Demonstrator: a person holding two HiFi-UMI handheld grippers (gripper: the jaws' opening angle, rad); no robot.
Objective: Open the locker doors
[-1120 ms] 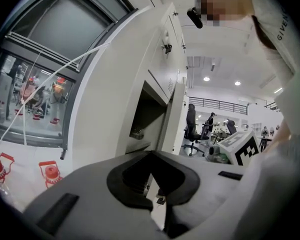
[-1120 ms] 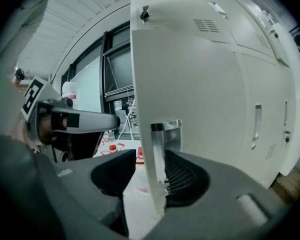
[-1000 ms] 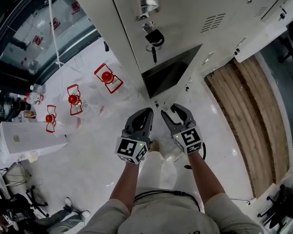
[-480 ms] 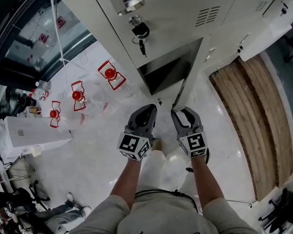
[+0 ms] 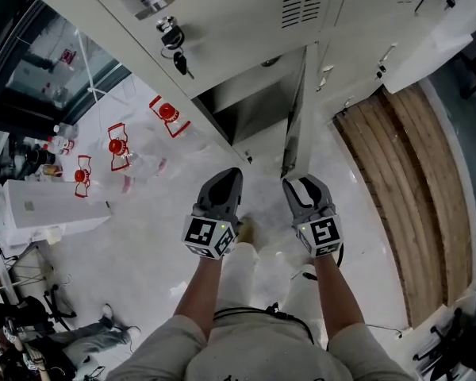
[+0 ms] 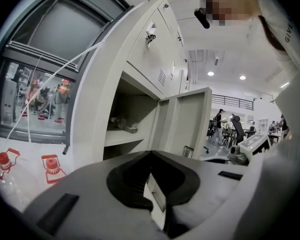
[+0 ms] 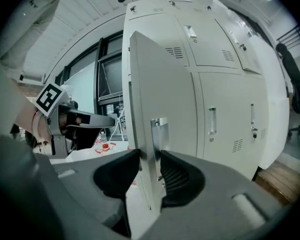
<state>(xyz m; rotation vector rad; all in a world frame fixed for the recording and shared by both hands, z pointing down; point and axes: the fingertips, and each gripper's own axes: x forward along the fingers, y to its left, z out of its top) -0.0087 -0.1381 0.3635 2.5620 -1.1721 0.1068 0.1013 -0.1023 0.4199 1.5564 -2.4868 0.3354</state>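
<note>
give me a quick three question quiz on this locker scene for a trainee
1. True or false: the left tongs grip the locker door.
2. Which tongs have the open door's edge between them?
3. What hangs from the lock on the upper door? A keys B a padlock C a strap
Key: 1 false, they are shut and empty. 2 the right tongs, closing with the door edge between their jaws. 3 A.
</note>
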